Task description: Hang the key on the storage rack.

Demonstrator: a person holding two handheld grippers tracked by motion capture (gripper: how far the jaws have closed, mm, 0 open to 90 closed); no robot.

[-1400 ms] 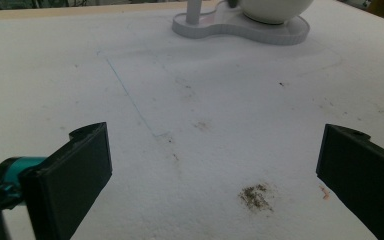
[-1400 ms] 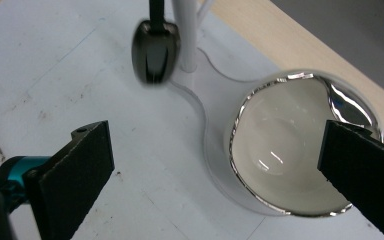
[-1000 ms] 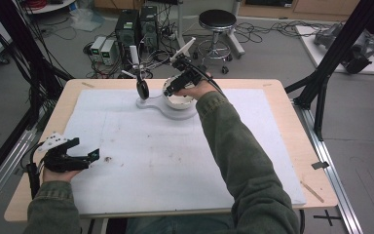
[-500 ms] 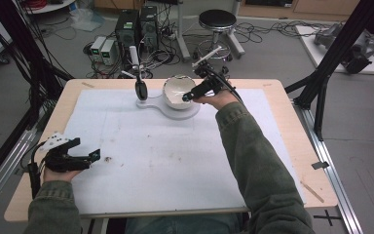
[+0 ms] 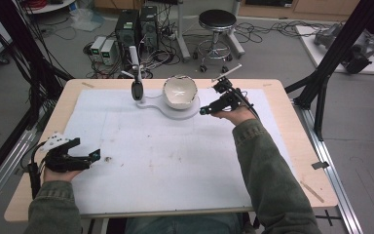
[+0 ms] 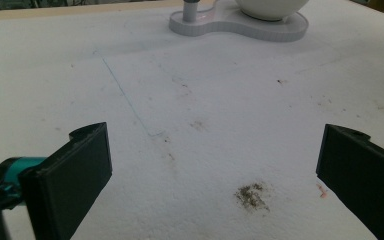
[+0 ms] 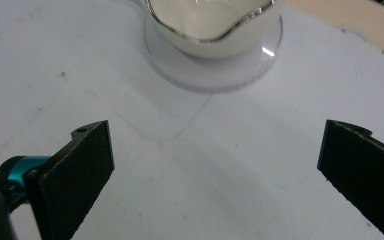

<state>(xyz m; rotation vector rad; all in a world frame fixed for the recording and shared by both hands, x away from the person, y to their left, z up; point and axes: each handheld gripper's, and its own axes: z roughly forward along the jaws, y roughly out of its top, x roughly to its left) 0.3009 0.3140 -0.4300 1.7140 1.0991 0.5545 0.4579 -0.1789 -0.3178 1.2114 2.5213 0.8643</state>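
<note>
A white bowl (image 5: 179,91) with a wavy rim sits on a white figure-eight base (image 5: 189,113) at the far middle of the table. On the base's left end stands a white post carrying a dark oval piece (image 5: 137,89). My right gripper (image 5: 210,100) hovers just right of the bowl, open and holding nothing. In the right gripper view its jaws (image 7: 215,145) stand wide apart, facing the bowl (image 7: 215,25) and the base (image 7: 210,75). My left gripper (image 5: 85,148) rests open near the table's front left, and the left gripper view (image 6: 215,150) shows bare mat between its jaws.
A white foam mat (image 5: 175,161) covers most of the wooden table (image 5: 292,126). A dark dirt speck (image 6: 252,195) lies on the mat just ahead of the left gripper. Black frame struts (image 5: 331,68) rise at the table's right and left sides.
My right gripper has drawn back from over the bowl to a spot right of it, and the bowl is now uncovered. The left gripper has not moved.
</note>
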